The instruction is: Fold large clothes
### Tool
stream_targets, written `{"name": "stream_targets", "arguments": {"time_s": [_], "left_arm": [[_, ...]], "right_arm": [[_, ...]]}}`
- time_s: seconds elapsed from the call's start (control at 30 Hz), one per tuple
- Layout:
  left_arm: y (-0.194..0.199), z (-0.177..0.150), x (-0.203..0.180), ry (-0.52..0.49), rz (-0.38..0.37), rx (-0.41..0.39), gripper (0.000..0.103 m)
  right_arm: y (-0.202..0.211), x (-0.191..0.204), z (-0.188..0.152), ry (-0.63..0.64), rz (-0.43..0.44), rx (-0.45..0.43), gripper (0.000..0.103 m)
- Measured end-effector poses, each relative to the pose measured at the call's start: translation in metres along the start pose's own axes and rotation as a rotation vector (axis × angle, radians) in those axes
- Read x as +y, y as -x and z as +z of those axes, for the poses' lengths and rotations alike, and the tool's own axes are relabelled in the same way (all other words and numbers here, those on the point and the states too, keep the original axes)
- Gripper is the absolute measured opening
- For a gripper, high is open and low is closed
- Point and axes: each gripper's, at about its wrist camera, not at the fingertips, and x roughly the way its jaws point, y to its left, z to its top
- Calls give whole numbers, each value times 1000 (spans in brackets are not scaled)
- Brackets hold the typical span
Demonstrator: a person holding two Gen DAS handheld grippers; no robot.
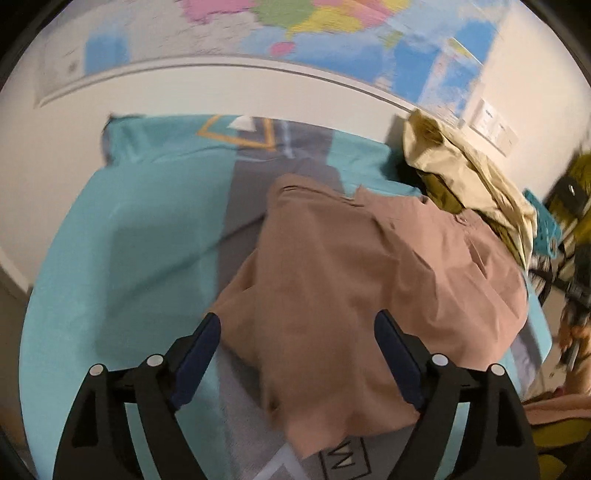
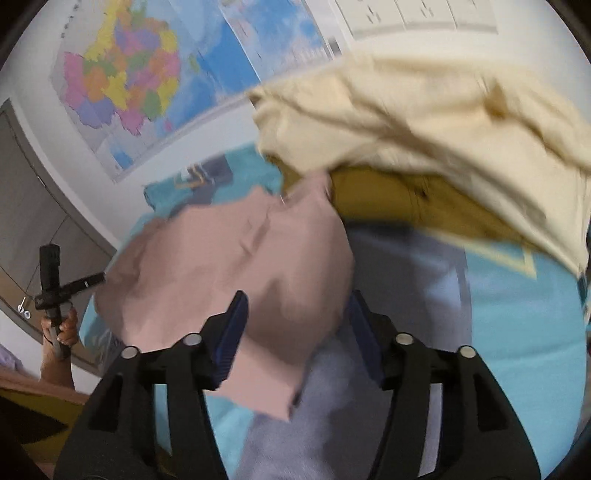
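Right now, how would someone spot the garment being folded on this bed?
Look at the bed with the teal and grey cover under the wall map. The pink garment lies crumpled mid-bed. Unlike the cream garment and mustard garment heaped beside it, it is dusty pink.

A rumpled garment (image 1: 354, 280) lies on the bed (image 1: 110, 258), spread across its middle and right part in the left wrist view. Behind it and to the right, a pile of clothes (image 1: 461, 177) sits on the bed, near the wall (image 1: 258, 92). A map (image 1: 314, 29) hangs on that wall above the bed. The left hand-held gripper (image 1: 297, 347) is over the garment's near end, the right hand-held gripper (image 2: 295, 321) over another edge of it.
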Motion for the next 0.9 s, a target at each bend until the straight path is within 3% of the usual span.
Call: {"name": "stream_targets", "arguments": {"time_s": [0.1, 0.23, 0.27, 0.33, 0.37, 0.4, 0.53, 0.57, 0.67, 0.73, 0.8, 0.87, 0.9], "left_arm": [[-25, 6, -18, -57, 30, 43, 84], [-63, 7, -31, -114, 149, 111, 75], [-66, 7, -28, -103, 147, 116, 74], [-67, 6, -23, -86, 131, 107, 63], [-66, 6, -19, -71, 132, 98, 58], [-64, 6, -14, -46, 126, 90, 46], [-55, 9, 3, 49, 105, 62, 20], [-52, 11, 5, 61, 109, 47, 19], [-49, 15, 11, 85, 109, 32, 23], [-55, 14, 10, 76, 147, 50, 36], [-54, 14, 9, 72, 158, 40, 40], [-50, 14, 10, 76, 144, 32, 55], [-48, 15, 9, 75, 139, 27, 67]], "right_arm": [[-25, 17, 11, 57, 45, 30, 63], [-69, 38, 9, 151, -14, 121, 62], [-81, 42, 10, 175, -40, 142, 57], [-98, 41, 9, 186, -59, 179, 37], [-103, 40, 9, 175, -46, 190, 24], [-108, 36, 10, 148, 4, 205, 12], [-113, 41, 22, 160, 24, 168, 3], [-110, 43, 28, 161, 29, 137, 2], [-111, 50, 36, 189, 10, 95, 2], [-123, 43, 33, 171, -9, 131, 2], [-131, 34, 27, 148, -17, 170, 3], [-127, 29, 25, 114, -2, 171, 3], [-121, 27, 25, 96, 7, 159, 10]]}}
